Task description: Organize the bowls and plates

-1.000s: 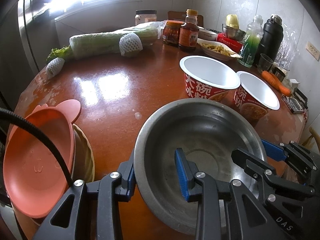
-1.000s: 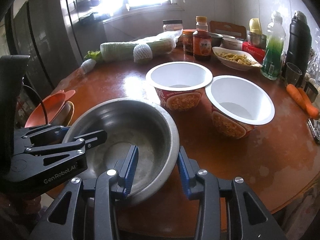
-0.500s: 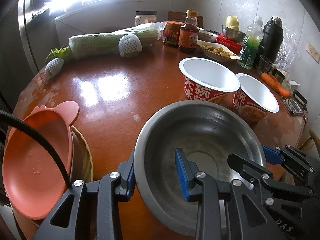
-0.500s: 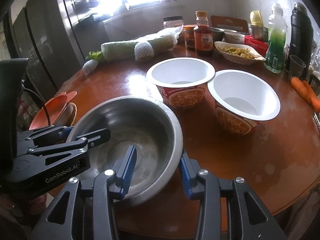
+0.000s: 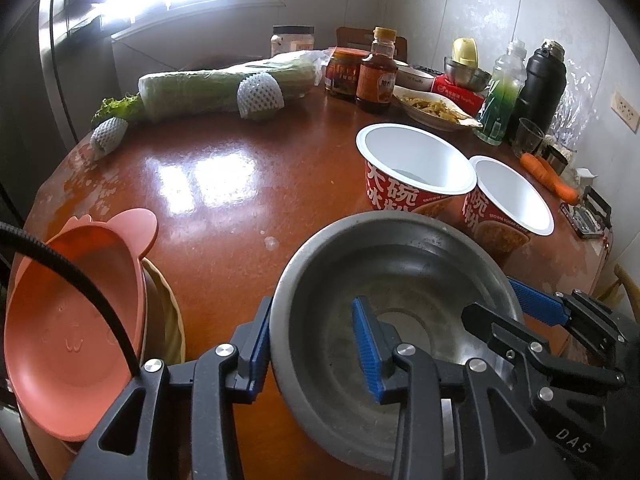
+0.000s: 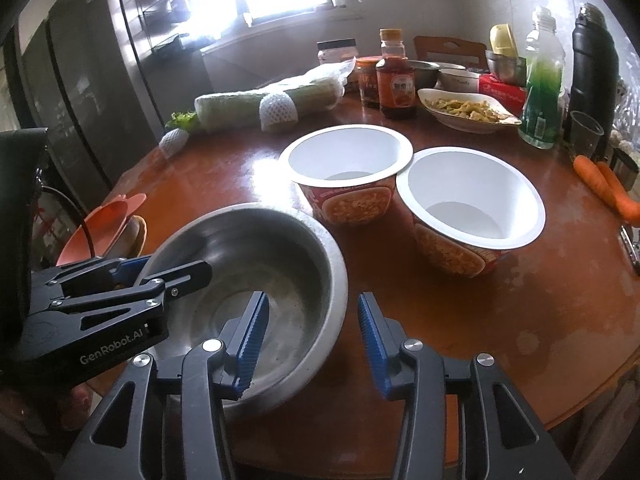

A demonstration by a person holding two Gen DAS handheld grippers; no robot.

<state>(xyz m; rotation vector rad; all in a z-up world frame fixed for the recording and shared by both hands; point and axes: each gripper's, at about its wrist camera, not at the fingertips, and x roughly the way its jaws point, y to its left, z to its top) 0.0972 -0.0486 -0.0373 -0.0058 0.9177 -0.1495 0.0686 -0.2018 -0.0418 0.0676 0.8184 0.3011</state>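
Opening since a second ago, both grippers' fingers [image 5: 366, 340] [image 6: 370, 330] now straddle the steel bowl's [image 5: 400, 264] rim without pinching it.

Bare bench [image 5: 208, 184] lies open between the pink plate [image 5: 72, 340] and steel bowl [image 5: 396, 280]. Two noodle cups [image 6: 348, 168] just behind the bowl block the far side.

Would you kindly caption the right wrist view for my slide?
Both tongs opening astride the steel bowl's rim, two empty noodle cups behind it.
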